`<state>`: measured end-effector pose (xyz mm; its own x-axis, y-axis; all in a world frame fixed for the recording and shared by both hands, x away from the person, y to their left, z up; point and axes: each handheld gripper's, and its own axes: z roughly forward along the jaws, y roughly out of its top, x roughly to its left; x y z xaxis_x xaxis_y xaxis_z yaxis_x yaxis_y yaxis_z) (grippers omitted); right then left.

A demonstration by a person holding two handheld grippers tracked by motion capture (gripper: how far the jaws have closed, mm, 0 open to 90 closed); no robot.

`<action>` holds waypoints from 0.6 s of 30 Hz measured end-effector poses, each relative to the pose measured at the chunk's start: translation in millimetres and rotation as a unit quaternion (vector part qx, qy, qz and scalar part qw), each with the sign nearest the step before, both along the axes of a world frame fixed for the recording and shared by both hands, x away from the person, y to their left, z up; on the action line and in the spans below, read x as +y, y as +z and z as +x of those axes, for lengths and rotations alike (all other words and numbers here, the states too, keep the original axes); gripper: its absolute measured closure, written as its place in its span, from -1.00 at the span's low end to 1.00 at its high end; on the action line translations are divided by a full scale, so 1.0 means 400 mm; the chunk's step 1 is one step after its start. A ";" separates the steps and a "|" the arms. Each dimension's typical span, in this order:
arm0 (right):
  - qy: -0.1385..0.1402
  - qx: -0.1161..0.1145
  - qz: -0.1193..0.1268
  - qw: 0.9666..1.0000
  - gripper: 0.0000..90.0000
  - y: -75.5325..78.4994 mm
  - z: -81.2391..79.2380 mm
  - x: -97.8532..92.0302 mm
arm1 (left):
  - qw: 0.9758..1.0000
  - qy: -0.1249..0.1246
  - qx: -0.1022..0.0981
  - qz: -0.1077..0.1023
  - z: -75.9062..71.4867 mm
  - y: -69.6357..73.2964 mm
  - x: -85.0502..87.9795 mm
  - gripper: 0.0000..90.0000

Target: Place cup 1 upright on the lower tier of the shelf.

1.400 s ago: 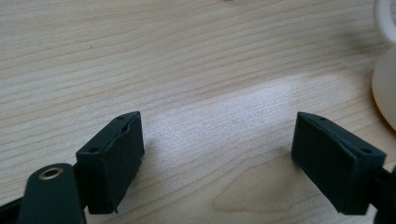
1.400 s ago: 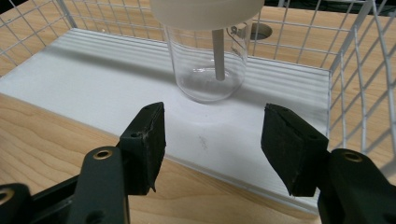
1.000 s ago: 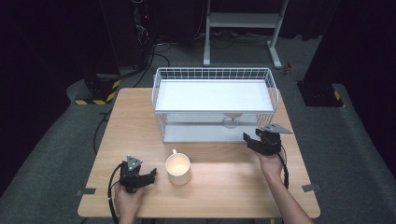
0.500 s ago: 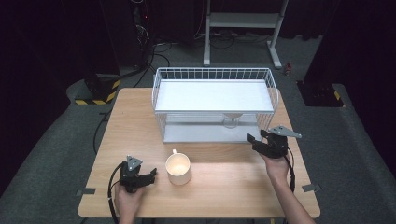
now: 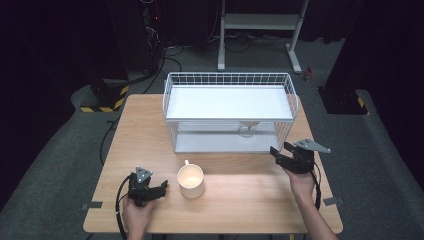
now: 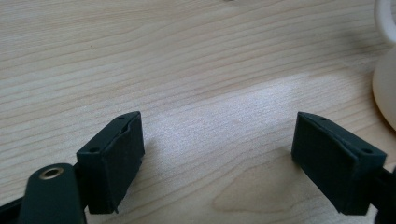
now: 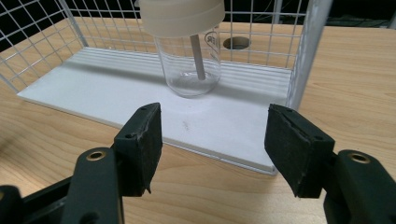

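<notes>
Right gripper (image 7: 212, 149): jaws apart, nothing between the pads, and they have just been opening a bit. Right gripper view looks past them to a clear glass jar (image 7: 194, 60) with a cream lid and a white stem inside, standing on the lower white shelf (image 7: 93, 88) of the wire rack (image 7: 308, 51), just inside the rack's open front. High view shows that same jar (image 5: 247, 129) small, under the rack's upper shelf, with the right gripper (image 5: 284, 156) just off the rack's front right corner, on the wooden table (image 5: 150, 130).

Left gripper (image 6: 217, 163): jaws released, wide, only bare wood between them. Left gripper view catches a cream mug (image 6: 385, 88) at its right edge. High view shows the mug (image 5: 191, 181) whole, upright, well in front of the rack, with the left gripper (image 5: 159, 189) just beside it, not touching.
</notes>
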<state>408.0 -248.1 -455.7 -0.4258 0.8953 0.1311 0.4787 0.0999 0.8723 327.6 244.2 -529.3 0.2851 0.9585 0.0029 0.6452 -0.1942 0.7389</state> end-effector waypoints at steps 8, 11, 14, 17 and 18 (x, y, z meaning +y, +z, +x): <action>-0.003 -0.002 0.006 1.000 -0.21 -0.001 -0.017 -0.018 | 1.000 0.000 0.000 0.000 0.000 0.000 0.000 -0.61; -0.005 -0.005 0.003 1.000 -0.23 -0.001 -0.024 -0.022 | 1.000 0.000 0.000 0.000 0.000 0.000 0.000 -0.61; -0.008 -0.004 0.005 1.000 -0.24 -0.002 -0.026 -0.024 | 1.000 0.000 0.000 0.000 0.000 0.000 0.000 -0.61; -0.008 -0.005 0.007 1.000 -0.25 -0.002 -0.033 -0.029 | 1.000 0.000 0.000 0.000 0.000 0.000 0.000 -0.61; -0.008 -0.006 0.010 1.000 -0.25 -0.002 -0.035 -0.030 | 1.000 0.000 0.000 0.000 0.000 0.000 0.000 -0.61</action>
<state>394.1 -260.0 -456.7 -0.4140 0.8989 0.1434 0.4689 0.0756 0.8800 327.6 244.2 -529.3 0.2849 0.9586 0.0027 0.6453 -0.1938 0.7389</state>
